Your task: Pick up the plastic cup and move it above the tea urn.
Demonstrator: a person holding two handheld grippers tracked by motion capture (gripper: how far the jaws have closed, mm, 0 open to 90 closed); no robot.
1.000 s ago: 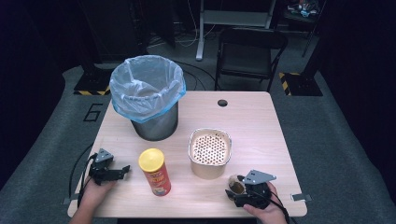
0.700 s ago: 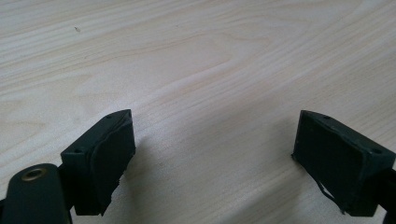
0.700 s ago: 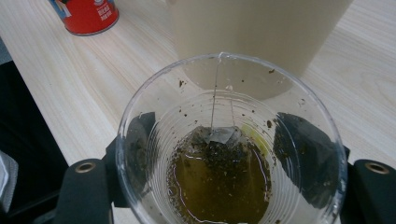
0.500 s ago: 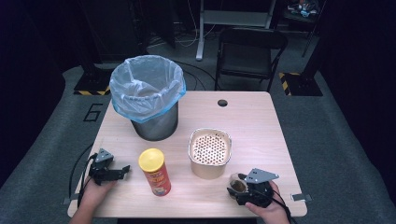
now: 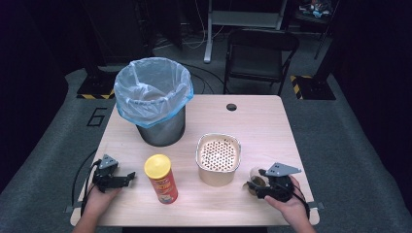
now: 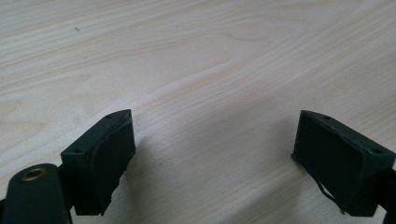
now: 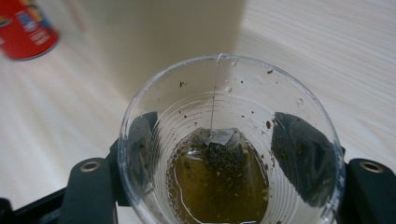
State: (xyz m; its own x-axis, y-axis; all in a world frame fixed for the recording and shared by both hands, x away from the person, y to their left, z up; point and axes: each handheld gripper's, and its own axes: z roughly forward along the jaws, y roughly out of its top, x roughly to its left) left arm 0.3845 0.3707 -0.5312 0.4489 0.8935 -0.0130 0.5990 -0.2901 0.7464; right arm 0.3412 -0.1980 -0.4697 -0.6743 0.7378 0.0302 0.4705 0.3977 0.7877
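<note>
My right gripper [image 5: 260,187] [image 7: 224,158] is at the table's front right, shut on a clear plastic cup [image 5: 254,178] [image 7: 187,107]. Its jaws have just been closing, and the pads press on the cup's two sides. In the cup, a tea bag [image 7: 218,140] on a string lies in brownish tea with loose specks. My left gripper [image 5: 127,177] [image 6: 212,140] rests at the front left, jaws wide apart over bare wood with nothing between them. A red chips can [image 5: 162,179] [image 7: 25,28] with a yellow lid stands between the two hands.
A cream pot [image 5: 218,158] [image 7: 168,42] with a perforated insert stands just left of the cup. A metal bin [image 5: 154,99] lined with a blue bag stands at the back left. A black chair [image 5: 260,53] is beyond the wooden table [image 5: 252,126].
My right gripper has moved a little to the right and away from the front edge with the cup in it. The left hand has stayed put.
</note>
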